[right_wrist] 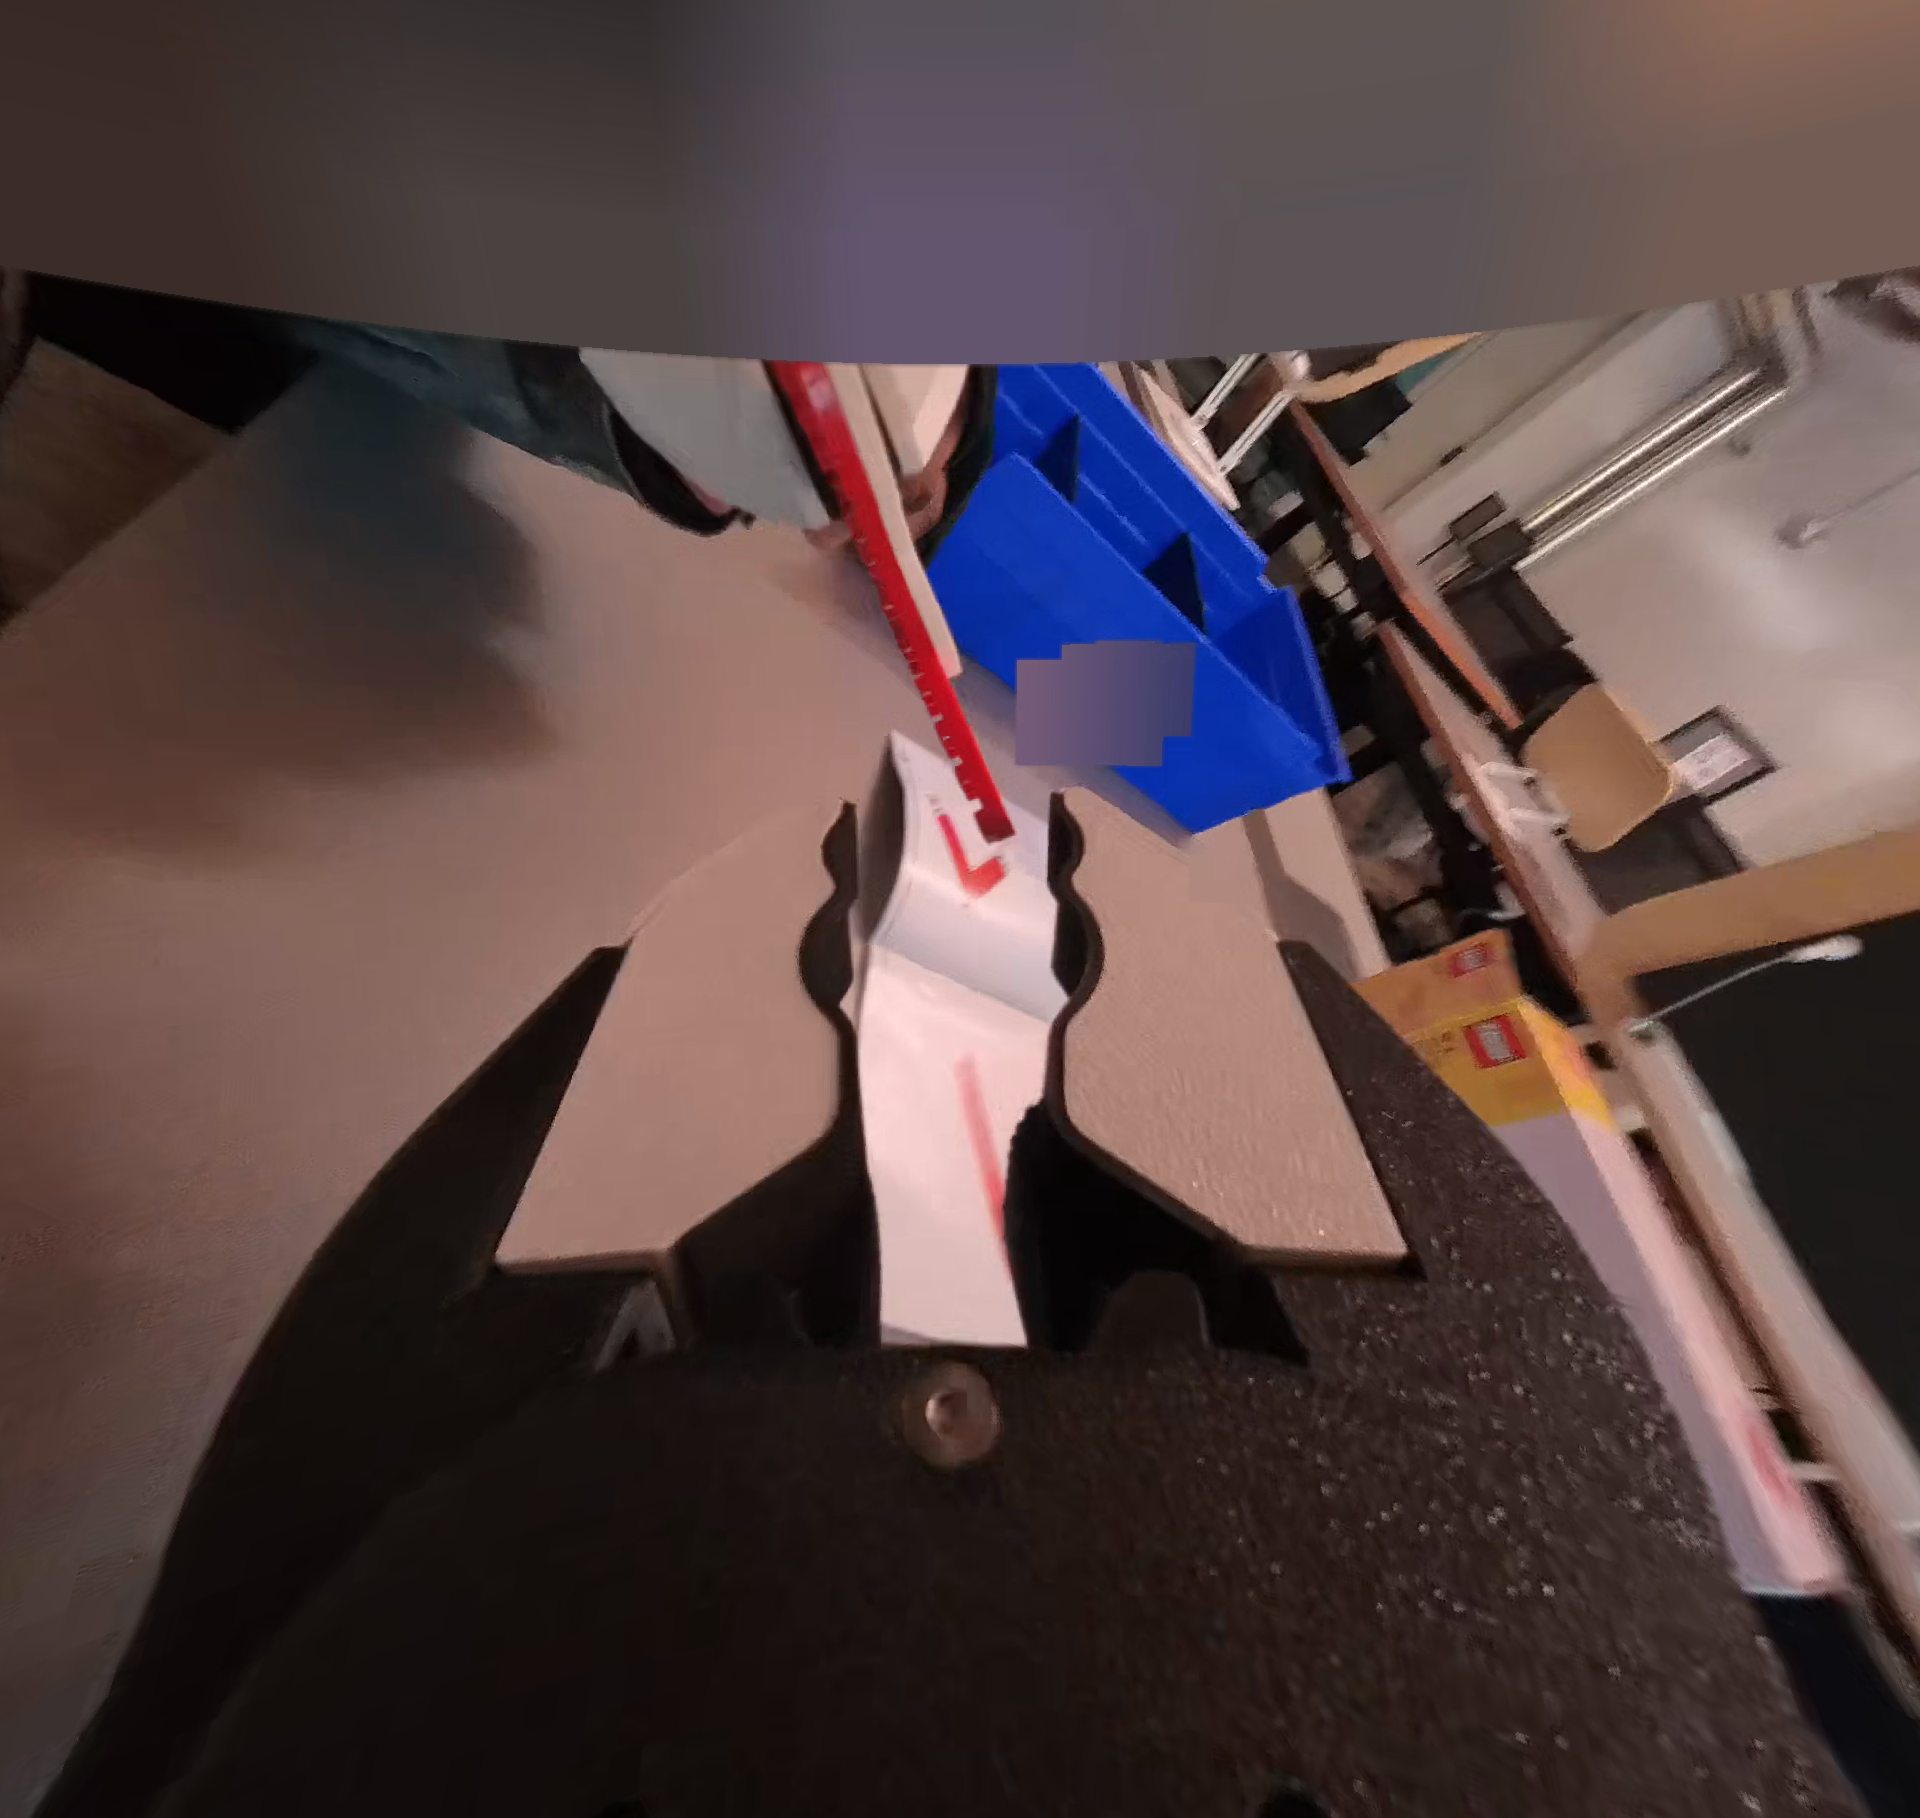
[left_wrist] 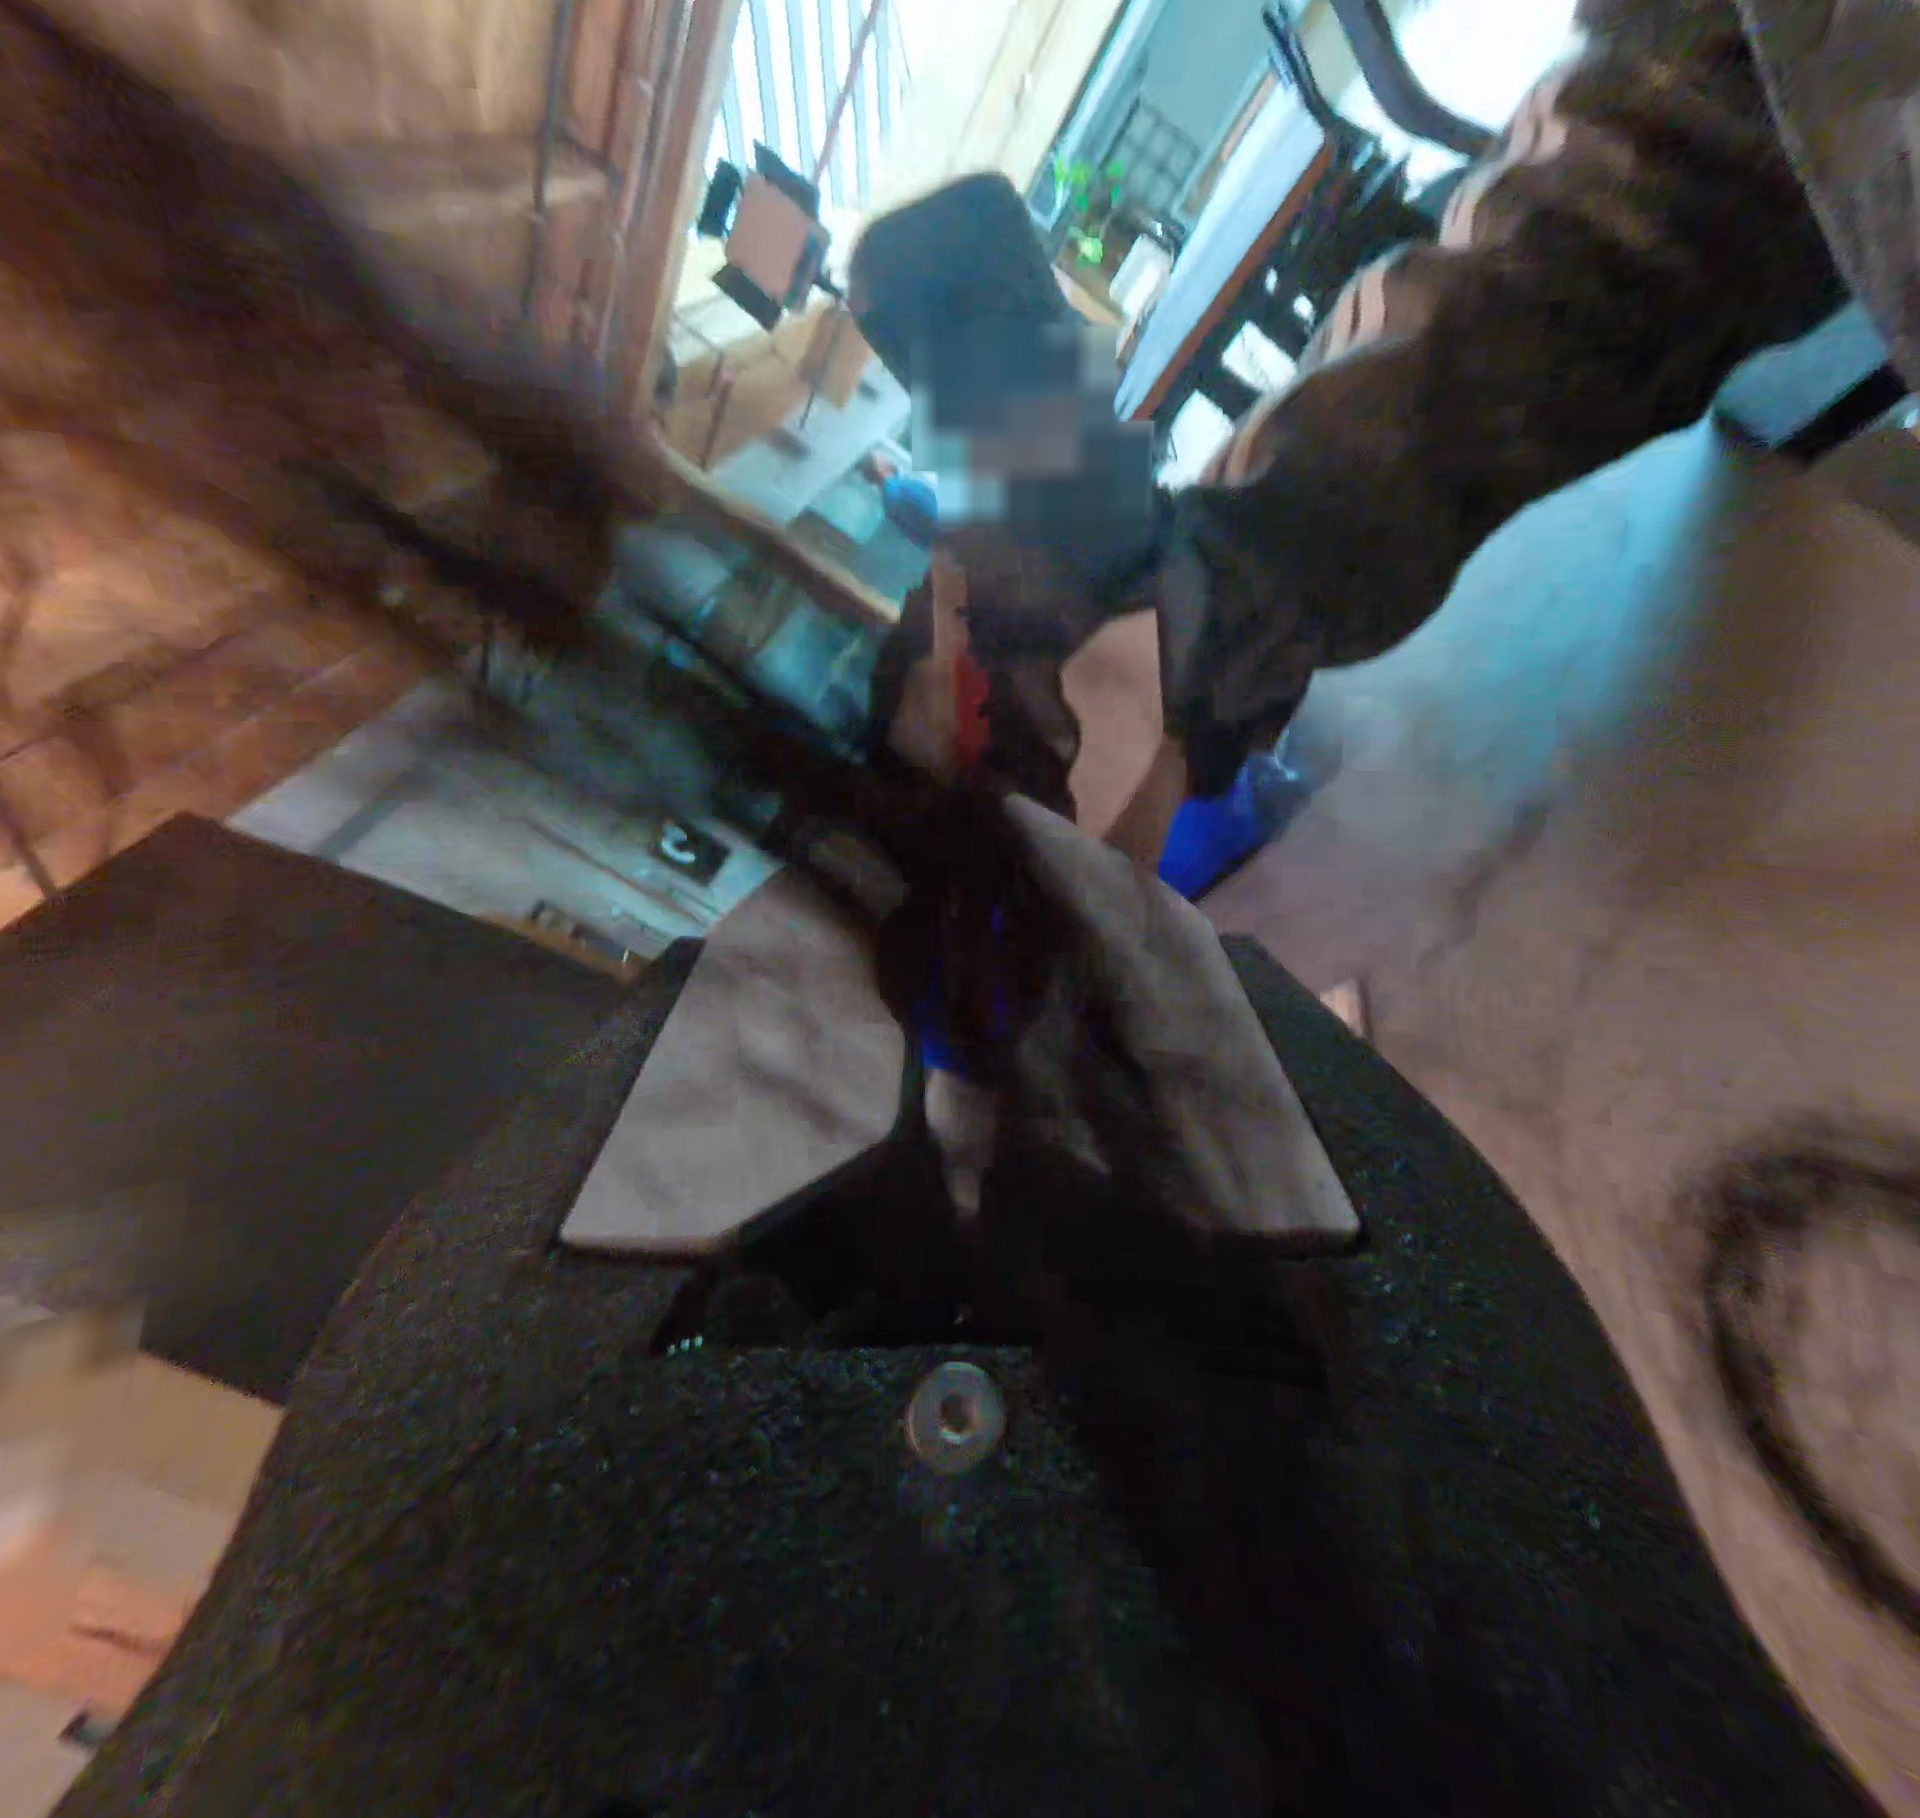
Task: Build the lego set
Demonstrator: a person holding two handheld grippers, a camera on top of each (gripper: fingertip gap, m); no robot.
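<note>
In the right wrist view my right gripper [right_wrist: 956,833] is shut on a white lego piece [right_wrist: 951,1020] with red marks, which fills the gap between the fingers. A long red and white lego strip [right_wrist: 902,605] runs from its far end away over the beige table [right_wrist: 364,885]. The left wrist view is heavily blurred. There my left gripper [left_wrist: 966,885] is closed on a dark lego piece [left_wrist: 961,1020] with blue and white bits. A red and tan strip [left_wrist: 956,688] stands beyond the fingertips. Whether the strip joins that piece is hidden by blur.
Blue bins [right_wrist: 1132,573] stand on the table just right of the strip, and one [left_wrist: 1210,838] also shows in the left wrist view. A person's brown sleeve [left_wrist: 1455,397] reaches in from the upper right. A yellow box [right_wrist: 1475,1030] sits past the table's right edge. The gap from one gripper's tips to the other's is roughly 6 cm.
</note>
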